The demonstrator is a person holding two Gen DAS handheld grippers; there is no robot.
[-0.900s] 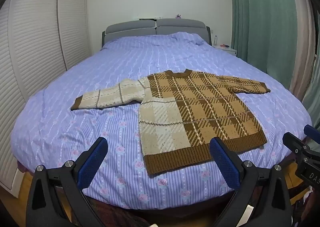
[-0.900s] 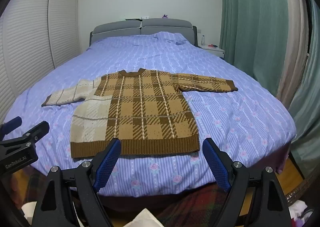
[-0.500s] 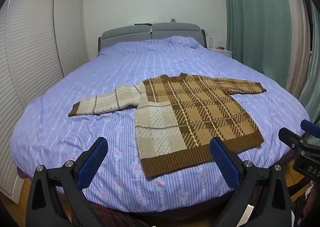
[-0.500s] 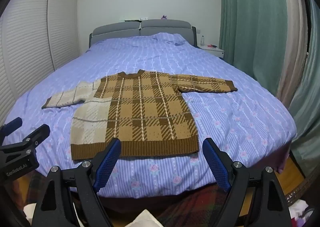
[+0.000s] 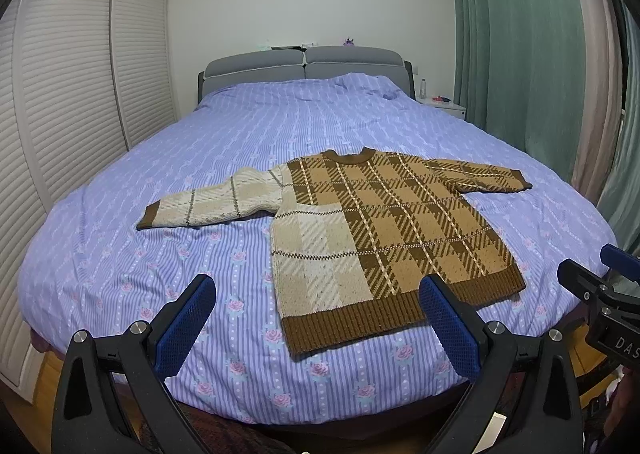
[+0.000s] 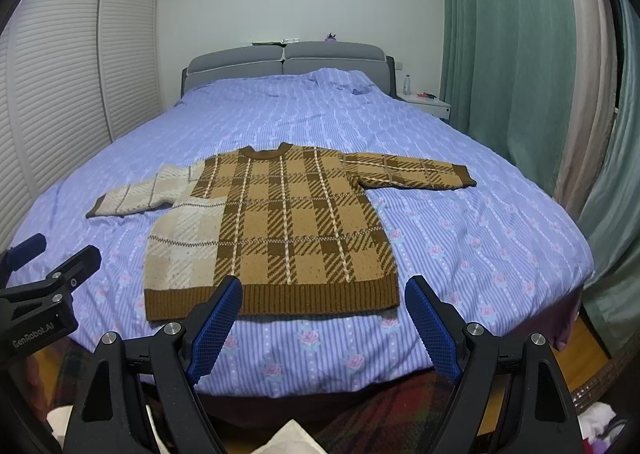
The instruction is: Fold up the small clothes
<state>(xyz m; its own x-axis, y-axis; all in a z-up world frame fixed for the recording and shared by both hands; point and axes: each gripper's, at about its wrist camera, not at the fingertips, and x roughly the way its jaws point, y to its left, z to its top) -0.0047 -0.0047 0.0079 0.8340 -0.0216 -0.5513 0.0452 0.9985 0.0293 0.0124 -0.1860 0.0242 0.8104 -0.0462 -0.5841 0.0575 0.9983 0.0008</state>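
Sweater (image 5: 384, 238) in brown and tan plaid, with one cream sleeve and a cream panel on the same side, is laid flat, sleeves spread, on the blue striped bedspread (image 5: 120, 254) near the foot of the bed. Its ribbed hem is partly covered in the left wrist view by a blue pad of the left gripper (image 5: 316, 318), and in the right wrist view by a pad of the right gripper (image 6: 324, 318). Both pairs of tongs are held wide apart short of the bed's edge, and nothing is gripped or touched by either. Only the tip of each gripper is seen from the other camera; the rest is cut off at the frame's edge.

Small items on the grey headboard (image 6: 288, 54) and on the white nightstand (image 6: 428, 102) are too small to be identified. Floor clutter under the grippers is largely hidden. Green curtains (image 6: 500, 34) are cropped by the lens rim.
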